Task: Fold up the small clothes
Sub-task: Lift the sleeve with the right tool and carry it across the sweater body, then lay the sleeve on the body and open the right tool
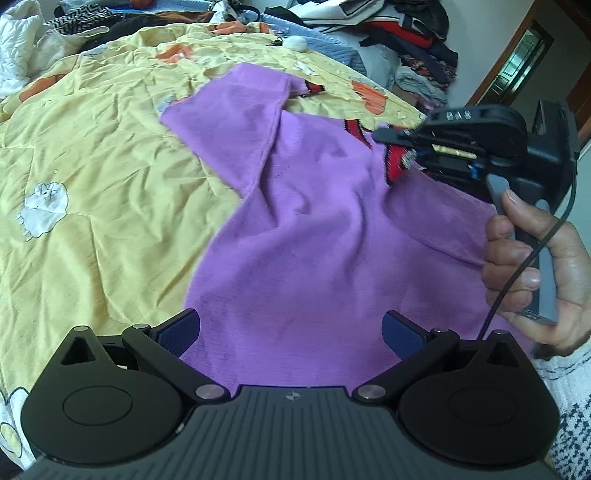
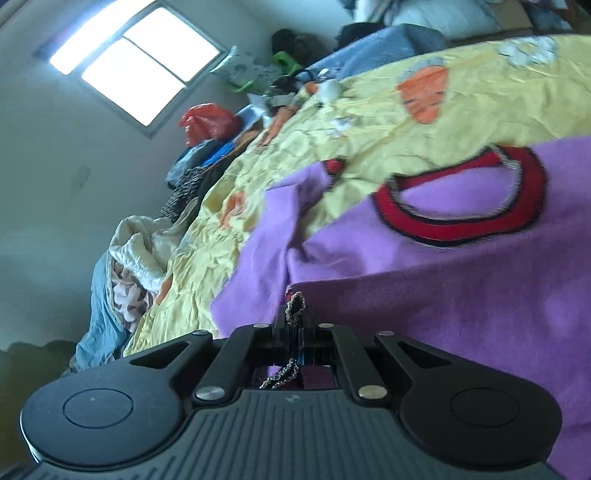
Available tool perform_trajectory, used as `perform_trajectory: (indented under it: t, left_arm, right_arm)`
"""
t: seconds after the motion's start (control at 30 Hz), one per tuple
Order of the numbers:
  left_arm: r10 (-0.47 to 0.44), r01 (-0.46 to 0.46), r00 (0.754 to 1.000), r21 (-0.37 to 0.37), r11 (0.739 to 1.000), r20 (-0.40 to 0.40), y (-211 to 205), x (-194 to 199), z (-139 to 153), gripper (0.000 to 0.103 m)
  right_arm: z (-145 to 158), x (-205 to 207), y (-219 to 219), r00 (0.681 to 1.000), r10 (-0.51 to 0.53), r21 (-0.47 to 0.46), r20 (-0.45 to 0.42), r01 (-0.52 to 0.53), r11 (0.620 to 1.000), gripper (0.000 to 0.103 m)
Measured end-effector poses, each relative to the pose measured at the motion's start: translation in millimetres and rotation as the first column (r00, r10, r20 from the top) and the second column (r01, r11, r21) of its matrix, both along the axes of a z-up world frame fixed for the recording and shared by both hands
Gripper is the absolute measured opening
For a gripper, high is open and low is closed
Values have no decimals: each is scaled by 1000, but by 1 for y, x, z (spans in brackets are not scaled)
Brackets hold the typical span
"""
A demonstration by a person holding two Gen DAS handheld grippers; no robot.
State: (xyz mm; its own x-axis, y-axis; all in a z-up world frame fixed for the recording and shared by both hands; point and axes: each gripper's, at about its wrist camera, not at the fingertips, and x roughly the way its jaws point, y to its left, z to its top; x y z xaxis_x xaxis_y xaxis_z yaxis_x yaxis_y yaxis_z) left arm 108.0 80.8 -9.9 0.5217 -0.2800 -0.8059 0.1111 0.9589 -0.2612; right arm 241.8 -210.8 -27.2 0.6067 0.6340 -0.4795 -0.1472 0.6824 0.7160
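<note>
A purple sweater [image 1: 314,229] with a red collar [image 2: 461,221] lies spread on a yellow bedspread [image 1: 92,177]. In the left wrist view my left gripper [image 1: 291,332] hovers open over the sweater's lower body, its blue pads [image 1: 181,332] wide apart with nothing between them. My right gripper [image 1: 391,142], held by a hand [image 1: 535,266], is shut on the sweater's red-and-black sleeve cuff [image 1: 395,162] and lifts that sleeve over the body. In the right wrist view the cuff with its beaded trim [image 2: 293,310] sits pinched in my right gripper [image 2: 293,328]. The other sleeve [image 1: 240,110] lies flat.
Piles of clothes [image 1: 406,33] line the bed's far edge, with a white ball [image 1: 295,44] beside them. A crumpled white quilt [image 2: 144,251] and a red bag [image 2: 207,122] lie along the side under a window [image 2: 136,62]. A doorway [image 1: 517,62] is at right.
</note>
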Motion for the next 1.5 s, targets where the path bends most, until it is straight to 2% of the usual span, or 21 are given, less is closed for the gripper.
perform_trajectory:
  t: [0.17,0.23,0.27,0.3,0.4,0.5,0.53,0.6,0.63,0.7,0.77,0.83,0.87,0.93,1.0,1.03,1.13,1.23,1.3,1.43,1.5]
  left_arm:
    - [1,-1,1000,7,1000,-14,-4,4,-4,103]
    - [-9,9,1000,19,1000,-15,-10,7,-5,103]
    - [-13,13,1000,24,1000,-18,-12,9,-6,103]
    - [-17,18,1000,24,1000,-16,-15,11,-6,103]
    - [-36,36,999,27,999,-2,-22,20,-5,103]
    - [-50,50,998,19,999,30,-30,34,0,103]
    - [-60,59,997,20,998,41,-33,40,2,103]
    - [-62,61,997,26,998,55,-41,54,5,103]
    - [-64,63,996,21,998,58,-46,63,7,103]
    - [-106,107,992,-14,994,67,-64,84,12,103]
    - [-180,185,980,-58,981,84,-93,108,18,103]
    - [-287,297,953,-104,949,94,-135,134,22,103]
    - [-341,350,936,-126,928,87,-159,146,21,103]
    - [-451,455,890,-166,875,66,-211,167,17,103]
    - [-543,537,840,-184,823,25,-264,178,8,103]
    - [-608,597,794,-190,779,4,-296,180,2,103]
    - [-710,702,703,-129,701,-32,-364,179,-18,103]
    - [-700,702,708,-16,712,-91,-410,183,-48,102]
    - [-685,687,727,59,725,-42,-422,181,-50,102]
    - [-641,644,765,54,763,-59,-428,185,-52,103]
    - [-642,643,766,80,762,-46,-430,189,-53,103]
  right_arm:
    - [-11,20,39,998,53,-97,20,-51,994,8]
    - [-23,26,53,998,67,-173,-19,-70,982,46]
    - [-26,23,56,997,72,-208,-28,-76,975,95]
    - [-26,17,56,997,83,-218,-6,-82,972,103]
    - [-11,-20,29,991,104,-238,81,-82,968,103]
    - [10,-66,-34,981,10,-284,195,47,958,103]
    - [15,-81,-61,971,-47,-322,233,123,939,103]
    - [15,-110,-116,943,-198,-419,269,300,857,103]
    - [12,-120,-142,928,-259,-456,269,359,814,103]
    - [-1,-134,-191,913,-337,-487,229,407,773,103]
    - [-16,-144,-224,910,-373,-489,180,412,769,103]
    - [-27,-149,-237,916,-370,-456,156,399,796,103]
    - [-32,-152,-240,919,-366,-432,147,393,812,103]
    - [-40,-153,-235,931,-340,-445,136,363,818,87]
    - [-47,-154,-221,937,-329,-501,113,340,796,22]
    - [-50,-157,-215,939,-325,-513,111,334,791,13]
    - [-54,-162,-194,944,-299,-584,141,323,745,8]
    - [-50,-170,-188,939,-302,-588,165,340,734,3]
    - [-48,-179,-183,938,-292,-588,186,345,732,3]
    - [-44,-202,-178,940,-282,-574,194,342,744,2]
    - [-49,-208,-180,942,-293,-585,163,331,741,2]
